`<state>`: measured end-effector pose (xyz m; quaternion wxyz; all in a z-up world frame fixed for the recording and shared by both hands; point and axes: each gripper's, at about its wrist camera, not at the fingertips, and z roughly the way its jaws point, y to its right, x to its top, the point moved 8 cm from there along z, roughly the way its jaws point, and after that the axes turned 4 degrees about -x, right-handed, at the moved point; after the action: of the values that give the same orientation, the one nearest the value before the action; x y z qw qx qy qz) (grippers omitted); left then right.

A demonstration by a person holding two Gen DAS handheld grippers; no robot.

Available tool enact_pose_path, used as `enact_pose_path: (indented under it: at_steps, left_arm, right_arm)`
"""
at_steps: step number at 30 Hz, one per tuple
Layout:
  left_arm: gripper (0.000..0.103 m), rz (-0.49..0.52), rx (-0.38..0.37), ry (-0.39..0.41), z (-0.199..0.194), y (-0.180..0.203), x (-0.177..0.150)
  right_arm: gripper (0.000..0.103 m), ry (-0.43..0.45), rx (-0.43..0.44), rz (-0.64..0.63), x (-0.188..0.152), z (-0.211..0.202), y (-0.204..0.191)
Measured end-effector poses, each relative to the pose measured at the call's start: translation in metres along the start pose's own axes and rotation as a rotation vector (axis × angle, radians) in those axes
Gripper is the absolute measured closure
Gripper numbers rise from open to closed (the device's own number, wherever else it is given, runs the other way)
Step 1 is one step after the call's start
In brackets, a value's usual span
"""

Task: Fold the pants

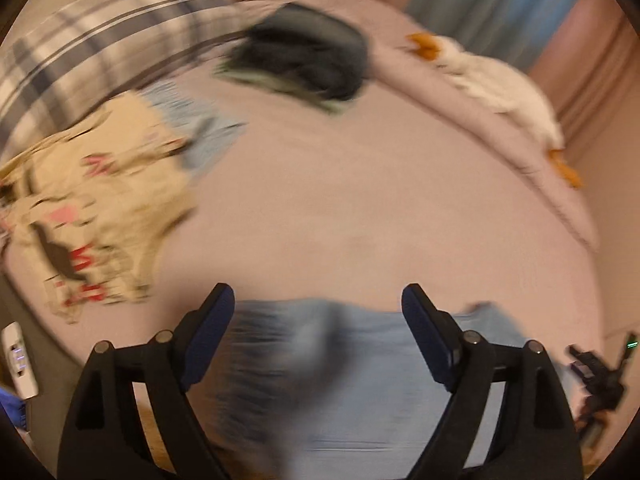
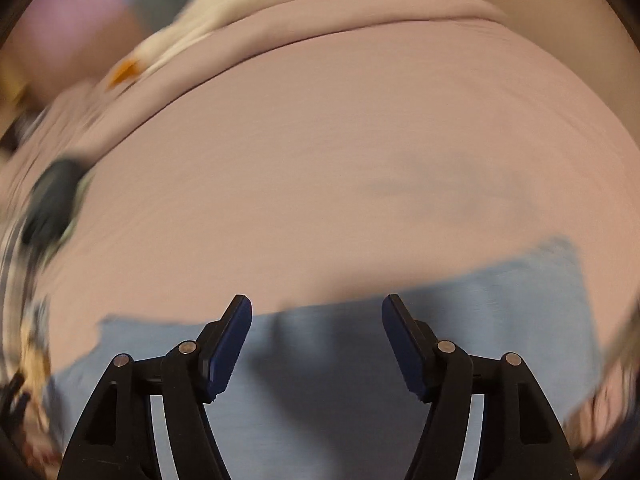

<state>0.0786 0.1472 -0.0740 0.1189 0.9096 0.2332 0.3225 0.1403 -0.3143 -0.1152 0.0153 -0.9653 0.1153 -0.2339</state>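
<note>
1. Left wrist view: my left gripper point(image 1: 318, 300) has its jaws spread wide, nothing between the blue pads point(image 1: 212, 332). It hangs over the light blue pants point(image 1: 360, 380), which lie flat on the pinkish bed sheet point(image 1: 360, 208) at the near edge of the bed.
2. The picture is smeared, so I cannot tell whether the pad tips touch the cloth or sit just above it.
3. Off to the left on the sheet lies a cream garment with red and black print point(image 1: 92, 216), with a scrap of pale blue cloth point(image 1: 200, 136) just beyond it.
4. Farther back sits a dark bundle of clothing point(image 1: 308, 60), and behind that a plaid blanket point(image 1: 100, 40).
5. A white plush toy with orange parts point(image 1: 500, 84) lies along the far right edge of the bed.
6. Right wrist view: my right gripper point(image 2: 316, 308) is also spread wide and holds nothing. It hangs over the same pants point(image 2: 320, 380), which run across the bottom of the view from left to right, one corner reaching up at the right.
7. The sheet point(image 2: 320, 160) beyond the pants is smooth, and the plush toy point(image 2: 224, 12) lies at the far edge.
</note>
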Motion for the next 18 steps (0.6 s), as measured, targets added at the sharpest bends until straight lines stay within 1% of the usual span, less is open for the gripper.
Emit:
enact_pose_path:
  at_steps: [1,3,5,6,8,9,10,11,12,13,14,16,17,18]
  left_arm:
    - [0.016,0.024,-0.05,-0.003,0.002,0.021,0.001]
    - [0.016,0.084,-0.116,-0.024,0.011,0.056,0.002]
    - [0.016,0.167,-0.159,-0.073,0.031,0.1,-0.006]
    - [0.017,0.195,-0.175,-0.089,0.038,0.114,-0.01]
    - [0.019,0.274,-0.242,-0.162,0.061,0.154,-0.027]
    - [0.026,0.295,-0.271,-0.199,0.072,0.168,-0.035]
    - [0.039,0.313,-0.294,-0.247,0.084,0.182,-0.045]
    - [0.046,0.321,-0.302,-0.283,0.094,0.189,-0.052]
    - [0.057,0.325,-0.312,-0.318,0.104,0.196,-0.059]
    - [0.067,0.329,-0.322,-0.352,0.116,0.201,-0.066]
    - [0.071,0.334,-0.316,-0.381,0.127,0.203,-0.071]
    - [0.078,0.35,-0.246,-0.427,0.148,0.2,-0.081]
    - [0.078,0.355,-0.226,-0.449,0.156,0.197,-0.086]
    - [0.078,0.352,-0.224,-0.465,0.159,0.195,-0.091]
  right_arm:
    - [0.035,0.012,-0.028,0.047,0.002,-0.002,0.022]
    - [0.035,0.029,-0.092,0.142,0.002,-0.006,0.067]
    - [0.035,0.035,-0.163,0.214,-0.003,-0.009,0.104]
    - [0.035,0.037,-0.187,0.234,-0.006,-0.01,0.116]
    - [0.035,0.04,-0.24,0.291,-0.013,-0.014,0.146]
    - [0.035,0.039,-0.248,0.307,-0.016,-0.015,0.153]
    - [0.035,0.04,-0.251,0.332,-0.019,-0.016,0.164]
    - [0.035,0.042,-0.252,0.35,-0.021,-0.017,0.168]
    - [0.035,0.044,-0.255,0.371,-0.023,-0.018,0.176]
    - [0.035,0.048,-0.258,0.383,-0.024,-0.019,0.182]
    - [0.035,0.054,-0.258,0.398,-0.025,-0.019,0.187]
    - [0.035,0.059,-0.241,0.41,-0.023,-0.016,0.194]
    - [0.035,0.059,-0.229,0.413,-0.02,-0.013,0.193]
    - [0.034,0.056,-0.216,0.409,-0.017,-0.009,0.192]
